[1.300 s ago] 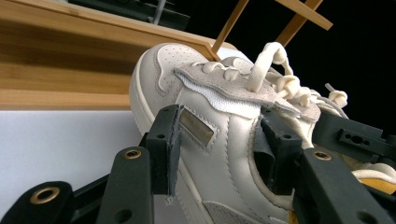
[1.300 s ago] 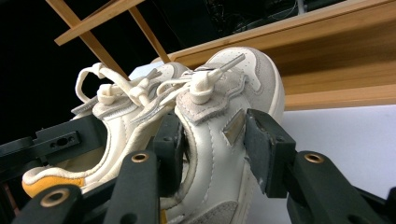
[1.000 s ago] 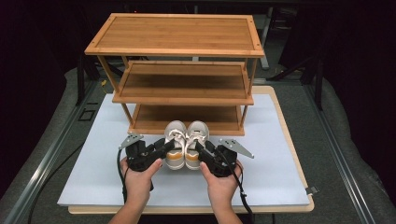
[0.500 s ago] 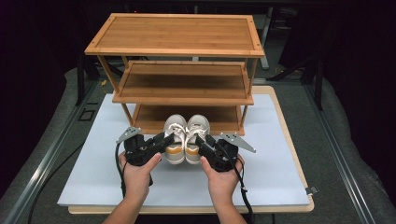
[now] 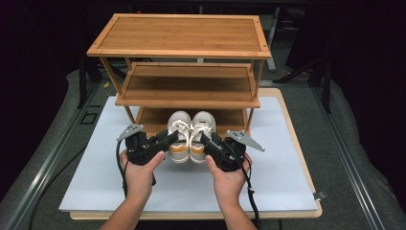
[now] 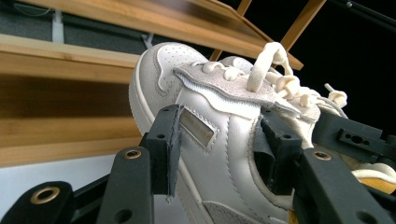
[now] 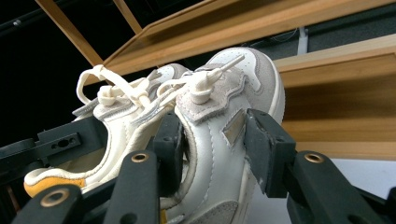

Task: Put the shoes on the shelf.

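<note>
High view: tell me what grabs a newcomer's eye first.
A pair of white sneakers, side by side with toes toward the rack, one clamped in the left gripper and one in the right gripper. Behind them rises a three-tier bamboo shoe rack, its shelves bare, on a white mat.

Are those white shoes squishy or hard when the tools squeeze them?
Probably a bit squishy: the left shoe looks padded where the left tool clamps its side. The right shoe, clamped by the right tool, keeps its shape, so likely firm enough. The loose laces would likely flop and swing.
</note>
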Demonstrator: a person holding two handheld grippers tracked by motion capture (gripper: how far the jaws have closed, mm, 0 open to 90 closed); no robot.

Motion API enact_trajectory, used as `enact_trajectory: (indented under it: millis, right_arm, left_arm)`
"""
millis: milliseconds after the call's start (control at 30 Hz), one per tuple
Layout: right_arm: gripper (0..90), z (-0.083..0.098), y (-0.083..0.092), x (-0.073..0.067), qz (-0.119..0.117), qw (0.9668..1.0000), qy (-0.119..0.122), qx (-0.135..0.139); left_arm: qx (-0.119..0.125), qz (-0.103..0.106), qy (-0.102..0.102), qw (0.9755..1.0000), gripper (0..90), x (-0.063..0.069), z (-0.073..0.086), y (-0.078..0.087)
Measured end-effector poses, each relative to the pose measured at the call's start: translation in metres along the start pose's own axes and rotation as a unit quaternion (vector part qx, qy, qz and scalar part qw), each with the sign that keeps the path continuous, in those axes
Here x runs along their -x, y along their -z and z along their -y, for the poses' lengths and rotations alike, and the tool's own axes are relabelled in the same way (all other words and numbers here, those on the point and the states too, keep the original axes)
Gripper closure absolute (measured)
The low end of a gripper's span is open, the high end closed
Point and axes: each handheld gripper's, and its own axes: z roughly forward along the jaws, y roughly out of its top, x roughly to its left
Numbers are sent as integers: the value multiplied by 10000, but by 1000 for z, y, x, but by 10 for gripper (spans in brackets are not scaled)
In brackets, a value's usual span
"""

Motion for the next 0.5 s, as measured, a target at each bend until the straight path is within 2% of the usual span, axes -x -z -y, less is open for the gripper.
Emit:
enact_trajectory:
  millis: [33, 100, 133, 167, 267, 300, 333, 367, 400, 433, 500]
  right_arm:
    - [582, -2, 1, -1, 63, 10000, -4, -51]
    - [583, -4, 2, -2, 41, 10000, 9, -34]
    - [583, -4, 0, -2, -49, 10000, -8, 53]
    - [583, -6, 1, -3, 18, 10000, 19, -43]
    - [583, -8, 0, -3, 0, 10000, 3, 27]
    - [583, -9, 1, -3, 45, 10000, -1, -33]
    - [583, -10, -1, -2, -30, 10000, -15, 38]
    - [582, -12, 1, -2, -23, 10000, -1, -79]
    - [582, -12, -1, -2, -59, 10000, -28, 52]
    - [583, -13, 0, -3, -20, 10000, -13, -26]
    - [582, -15, 0, -3, 39, 10000, -8, 0]
  left_arm:
    - [1, 23, -10, 10000, 549, 0, -2, 0]
    - [16, 19, -9, 10000, 549, 0, -4, 1]
    - [14, 16, -7, 10000, 549, 1, -5, 1]
    - [7, 6, -26, 10000, 549, 1, -5, 0]
    - [12, 21, -20, 10000, 549, 1, -8, 0]
    - [12, 32, -12, 10000, 549, 1, -9, -1]
    - [10, 34, -5, 10000, 549, 1, -10, -1]
    - [20, 36, -1, 10000, 550, 1, -11, -1]
    - [12, 30, -11, 10000, 549, 2, -12, -1]
    - [19, 36, -11, 10000, 549, 2, -13, -2]
    - [26, 44, -4, 10000, 550, 2, -15, -2]
